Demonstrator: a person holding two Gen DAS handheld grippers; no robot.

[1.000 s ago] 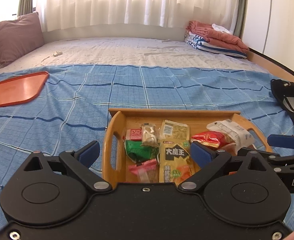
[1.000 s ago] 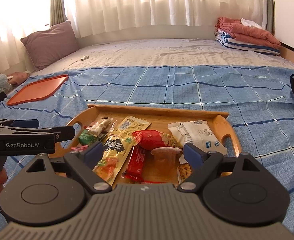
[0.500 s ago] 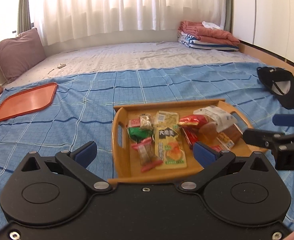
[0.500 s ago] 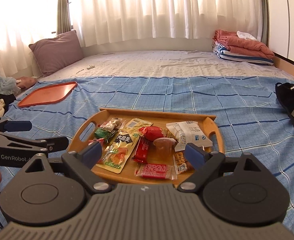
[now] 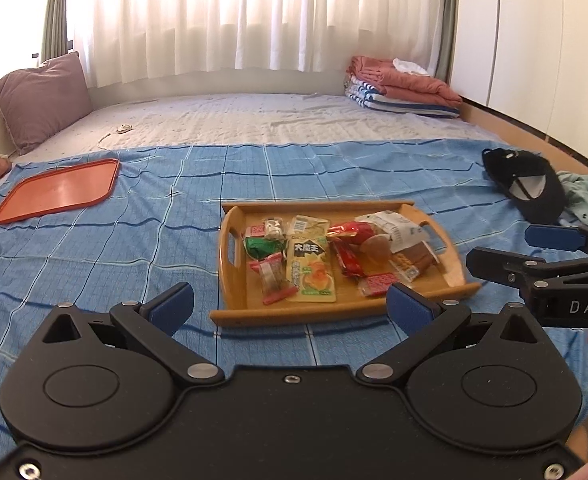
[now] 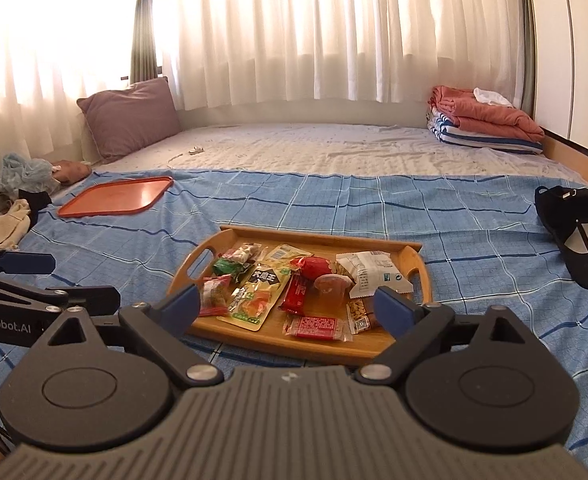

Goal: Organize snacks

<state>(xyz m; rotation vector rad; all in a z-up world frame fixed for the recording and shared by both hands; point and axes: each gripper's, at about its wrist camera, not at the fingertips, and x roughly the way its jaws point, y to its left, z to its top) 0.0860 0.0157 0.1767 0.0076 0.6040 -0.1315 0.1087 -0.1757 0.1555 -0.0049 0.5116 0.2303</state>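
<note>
A wooden tray [image 5: 232, 242] [image 6: 413, 252] lies on the blue checked blanket with several snack packets in it: a yellow-green pouch [image 5: 309, 270] [image 6: 256, 294], a red bar [image 6: 297, 294], a jelly cup [image 6: 329, 286] and a white packet [image 6: 367, 272]. My left gripper [image 5: 290, 306] hangs open above the blanket, short of the tray's near edge, with nothing between its fingers. My right gripper [image 6: 288, 306] is wide and its jaws are opening, also empty, above the tray's near rim. Each gripper shows at the other view's edge.
An orange plastic tray [image 5: 60, 190] [image 6: 120, 196] lies far left on the blanket. A black cap [image 5: 527, 184] [image 6: 577, 236] lies at the right. A purple pillow [image 6: 130, 118] and folded bedding [image 6: 487, 122] sit at the back by the curtains.
Both grippers have drawn back and risen from the wooden tray, which now looks smaller and farther off. The whole tray has come into view in both cameras.
</note>
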